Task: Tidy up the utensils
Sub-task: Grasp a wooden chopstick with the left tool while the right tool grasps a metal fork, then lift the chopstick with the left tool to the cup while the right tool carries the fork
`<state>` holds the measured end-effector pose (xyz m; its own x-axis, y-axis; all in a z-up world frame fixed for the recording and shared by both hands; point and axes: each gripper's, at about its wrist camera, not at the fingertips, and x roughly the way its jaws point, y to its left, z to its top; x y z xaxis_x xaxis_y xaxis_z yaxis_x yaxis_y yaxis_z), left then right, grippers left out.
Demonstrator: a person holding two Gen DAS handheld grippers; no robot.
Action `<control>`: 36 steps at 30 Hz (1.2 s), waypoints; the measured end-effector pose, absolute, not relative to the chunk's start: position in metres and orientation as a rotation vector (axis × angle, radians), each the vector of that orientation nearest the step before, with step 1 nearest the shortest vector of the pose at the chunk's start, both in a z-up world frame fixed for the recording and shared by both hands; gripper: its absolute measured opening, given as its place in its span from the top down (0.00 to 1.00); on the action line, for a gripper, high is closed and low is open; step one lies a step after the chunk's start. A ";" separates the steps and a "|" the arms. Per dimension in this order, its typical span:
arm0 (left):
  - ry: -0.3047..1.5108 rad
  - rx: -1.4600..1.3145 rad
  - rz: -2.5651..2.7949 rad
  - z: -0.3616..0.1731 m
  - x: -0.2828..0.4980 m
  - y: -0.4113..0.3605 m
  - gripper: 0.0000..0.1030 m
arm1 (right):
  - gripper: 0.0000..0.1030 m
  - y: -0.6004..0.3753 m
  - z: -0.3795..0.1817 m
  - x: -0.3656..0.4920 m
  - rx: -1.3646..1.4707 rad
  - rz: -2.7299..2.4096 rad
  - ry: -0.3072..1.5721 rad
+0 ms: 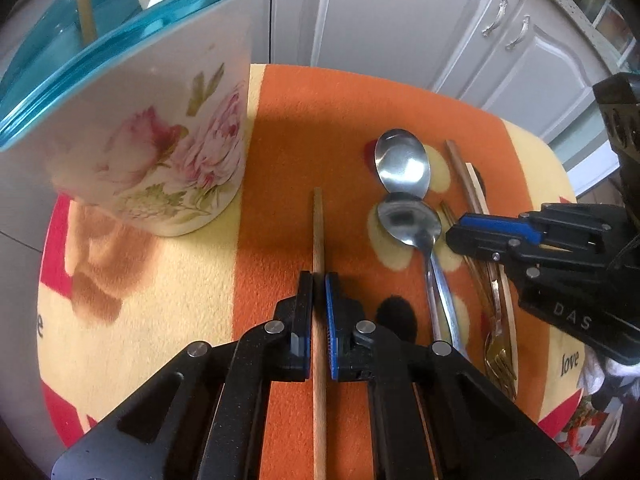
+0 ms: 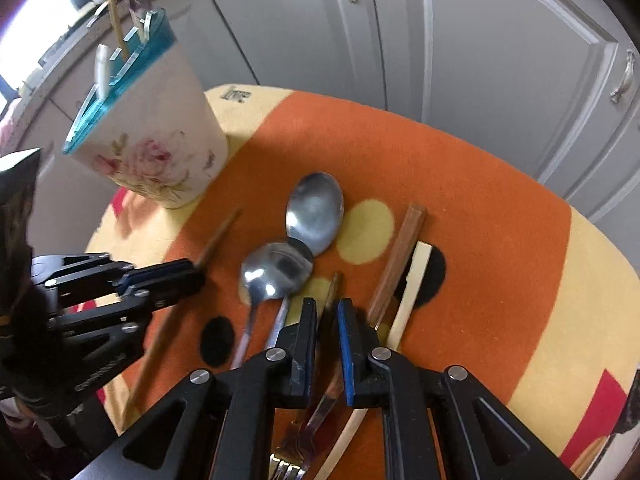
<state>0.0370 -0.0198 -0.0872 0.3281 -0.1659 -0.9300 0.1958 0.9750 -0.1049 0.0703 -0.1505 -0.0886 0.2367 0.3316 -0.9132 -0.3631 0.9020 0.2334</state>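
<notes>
My left gripper is shut on a pale wooden chopstick that lies lengthwise on the orange and yellow cloth. The floral utensil holder with a teal rim stands just ahead and to the left, with several utensils inside. Two steel spoons lie to the right. In the right wrist view my right gripper is shut on the handle of a fork, whose tines point back toward the camera. The left gripper shows at the left, the holder beyond it.
A brown chopstick and a cream one lie side by side right of the fork. The cloth covers a small rounded table that drops off close behind the holder. Grey cabinet doors stand beyond the far edge.
</notes>
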 end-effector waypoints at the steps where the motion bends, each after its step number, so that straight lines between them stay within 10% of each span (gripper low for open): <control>1: 1.215 0.027 -0.233 -0.087 0.039 -0.021 0.95 | 0.86 -0.149 -0.088 0.070 -0.032 0.480 1.247; 36: 0.901 -0.141 -0.456 0.072 -0.034 0.031 0.96 | 0.94 -0.175 0.047 -0.036 0.036 0.589 0.918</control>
<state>-0.0340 0.0313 0.0724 0.5330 -0.4393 -0.7231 0.3226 0.8956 -0.3064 -0.0360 -0.1749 0.0466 0.4621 0.4936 -0.7367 -0.4636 0.8427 0.2738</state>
